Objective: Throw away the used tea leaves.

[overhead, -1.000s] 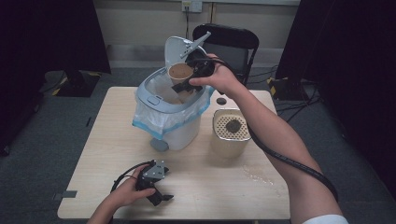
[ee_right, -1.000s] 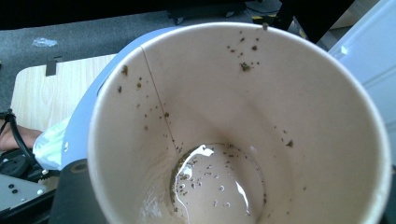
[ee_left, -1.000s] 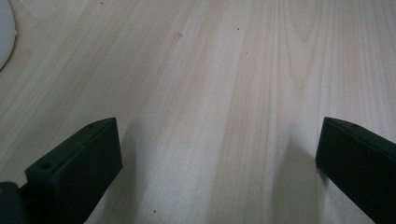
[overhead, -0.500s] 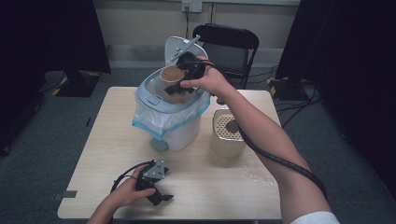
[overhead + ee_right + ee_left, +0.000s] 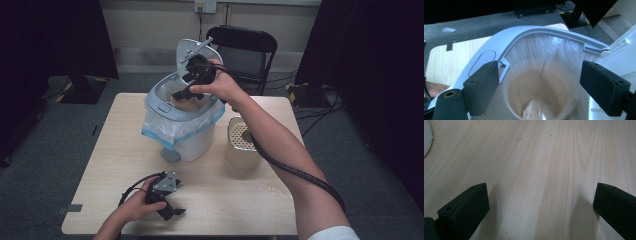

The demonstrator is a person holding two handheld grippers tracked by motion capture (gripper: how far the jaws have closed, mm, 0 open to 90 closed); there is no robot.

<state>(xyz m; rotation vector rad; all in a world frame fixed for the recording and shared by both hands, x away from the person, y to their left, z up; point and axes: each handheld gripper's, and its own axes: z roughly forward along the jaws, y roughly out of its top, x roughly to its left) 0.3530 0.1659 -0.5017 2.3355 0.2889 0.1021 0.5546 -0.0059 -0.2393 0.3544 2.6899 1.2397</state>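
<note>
High view: the right arm stretches far over the bin (image 5: 175,130), right gripper (image 5: 186,92) angled down, jaws just opened and released; the brown cup (image 5: 539,95) lies blurred inside the liner. Left gripper (image 5: 170,212) rests near, spread, empty

Cup (image 5: 541,95) in bin blurred, bottom edge cuts it off.
</note>
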